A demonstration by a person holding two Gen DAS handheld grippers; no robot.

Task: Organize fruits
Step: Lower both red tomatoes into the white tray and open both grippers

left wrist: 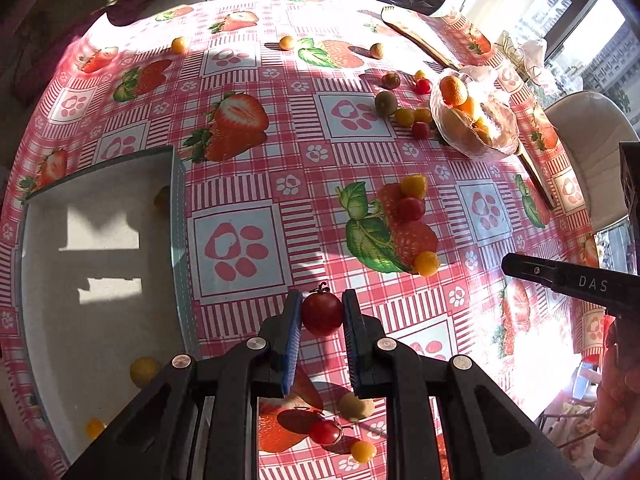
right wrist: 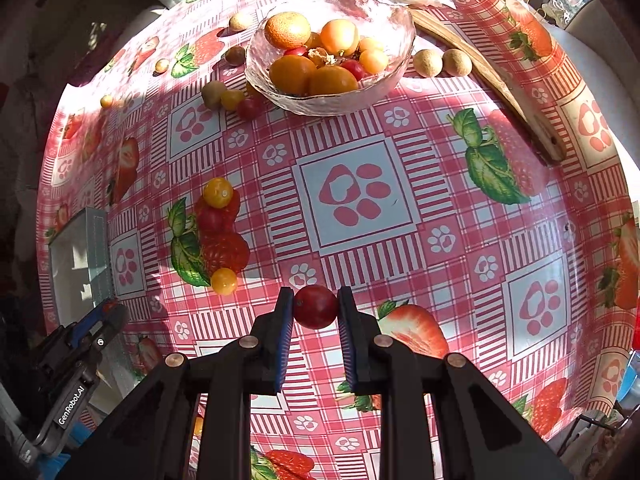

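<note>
I have a red cherry tomato [left wrist: 322,314] pinched in my left tool [left wrist: 322,312], jaws narrow and pressing on both its sides, stem tuft pointing away from me. My right tool [right wrist: 315,307] holds a second red tomato [right wrist: 315,307] the same way, clamped between its blue pads. Both fruits hang clear above the tabletop [left wrist: 280,120], neither touching the checked cloth.

What matters for the coming move is where each load should go. The white tray [left wrist: 100,240] lies to the left of my left tool and close beside it, with a few yellow fruits already inside; from my right tool it sits far off to the left edge. The glass bowl [right wrist: 280,96] full of orange and red fruit stands straight ahead of my right tool, well apart. So I judge the left hand nearer the tray and the right nearer the bowl. Loose yellow and red tomatoes [left wrist: 412,208] remain scattered between them.
</note>
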